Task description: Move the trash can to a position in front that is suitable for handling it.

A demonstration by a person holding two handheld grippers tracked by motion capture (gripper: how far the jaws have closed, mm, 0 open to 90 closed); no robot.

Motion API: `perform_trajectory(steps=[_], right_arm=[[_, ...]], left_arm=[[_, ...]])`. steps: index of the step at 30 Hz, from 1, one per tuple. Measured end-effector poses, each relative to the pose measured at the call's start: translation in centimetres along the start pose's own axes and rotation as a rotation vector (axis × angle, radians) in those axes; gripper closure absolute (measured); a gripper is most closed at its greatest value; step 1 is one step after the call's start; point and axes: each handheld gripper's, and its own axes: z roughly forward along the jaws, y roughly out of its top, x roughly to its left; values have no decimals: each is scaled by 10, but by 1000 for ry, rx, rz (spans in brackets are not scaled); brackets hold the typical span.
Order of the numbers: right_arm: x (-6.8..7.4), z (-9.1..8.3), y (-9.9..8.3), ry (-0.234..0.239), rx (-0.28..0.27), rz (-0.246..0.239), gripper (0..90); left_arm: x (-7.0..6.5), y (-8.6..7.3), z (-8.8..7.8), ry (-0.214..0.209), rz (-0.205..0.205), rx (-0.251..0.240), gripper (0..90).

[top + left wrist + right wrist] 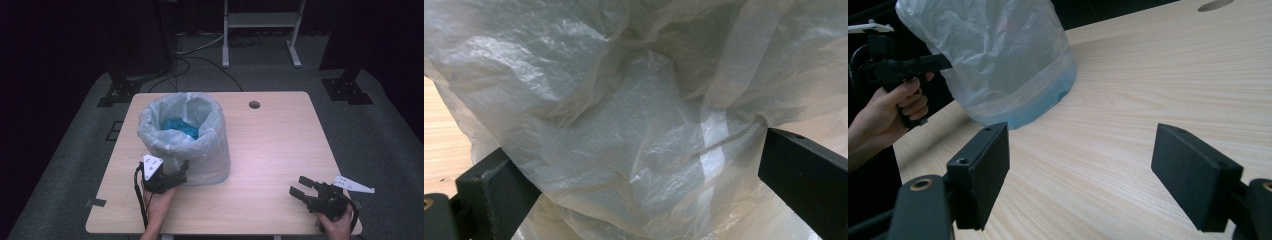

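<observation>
A light wooden table (280,150) is seen from above in a dim room. On its left half stands a small blue bin (220,176), almost wholly covered by a translucent white plastic bag (200,145) that lines it and is folded down over the outside. Something blue and crumpled (180,127) can be made out inside the bag, though what it is cannot be told from this height.

The left gripper (181,172) is held against the near side of the bag, low down, by a hand (159,200) coming in from the bottom edge. In the left gripper view, its two black jaws are spread wide, with a bulge of wrinkled bag plastic (634,135) lying between them; the plastic is not pinched.

The right gripper (302,186) is held near the table's front right corner, well apart from the bin, with a second hand (336,224) gripping its handle. In the right gripper view, its jaws are likewise spread wide with nothing but bare tabletop (1128,125) between them, and the bagged bin (998,60) is seen farther off at the upper left.
</observation>
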Motion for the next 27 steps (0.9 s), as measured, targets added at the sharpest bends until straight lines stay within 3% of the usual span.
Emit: perform_trajectory(steps=[2, 8, 12, 15, 18, 23, 27], right_arm=[[0, 1, 0, 1, 4, 1, 221], [-1, 0, 0, -4, 2, 6, 221], [-3, 0, -1, -9, 2, 7, 221], [-3, -1, -1, -9, 0, 9, 221], [-4, 0, -1, -5, 2, 13, 220], [-3, 3, -2, -2, 7, 14, 220], [-1, 5, -1, -6, 10, 5, 220]], left_arm=[[0, 3, 7, 2, -19, -2, 0], [0, 13, 31, 5, 2, 5, 0], [3, 14, 35, -12, -3, 10, 1], [11, 7, 27, -90, -16, 16, 61], [17, 2, 17, -131, -18, 17, 59], [25, 3, 1, -164, -30, 9, 44], [32, 13, -19, -204, -12, -19, 45]])
